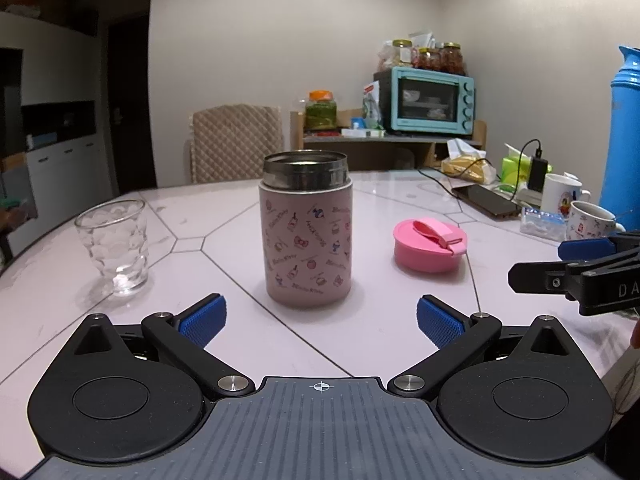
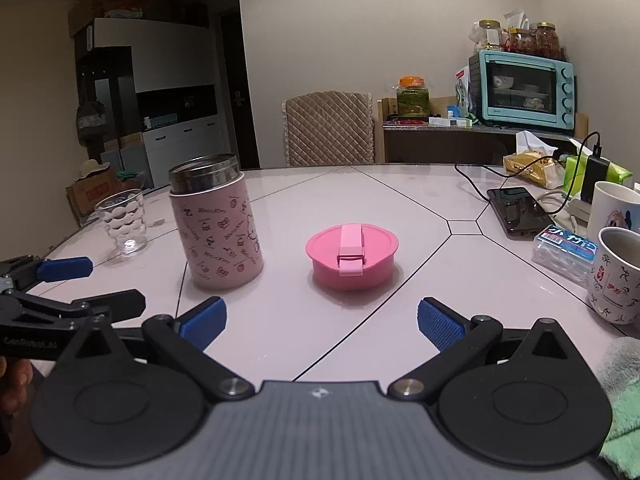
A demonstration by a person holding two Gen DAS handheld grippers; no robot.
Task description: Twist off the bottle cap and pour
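**Cap off, pouring still to do**

The pink bottle (image 1: 307, 232) stands upright near the middle of the table (image 1: 400, 320), its steel mouth bare. Its pink cap (image 2: 352, 258) lies on the tabletop to the bottle's right, apart from it, so the unscrewing looks finished. The clear glass (image 1: 114, 246) stands to the bottle's left and appears empty (a thin film of liquid would be hard to tell), so I judge the pour not yet begun.

The left gripper (image 1: 320, 320) faces the bottle with its fingers spread wide, holding nothing. The right gripper (image 2: 320, 320) faces the cap, also spread wide and empty. What remains: grasp the bottle, carry it to the glass and tip it.
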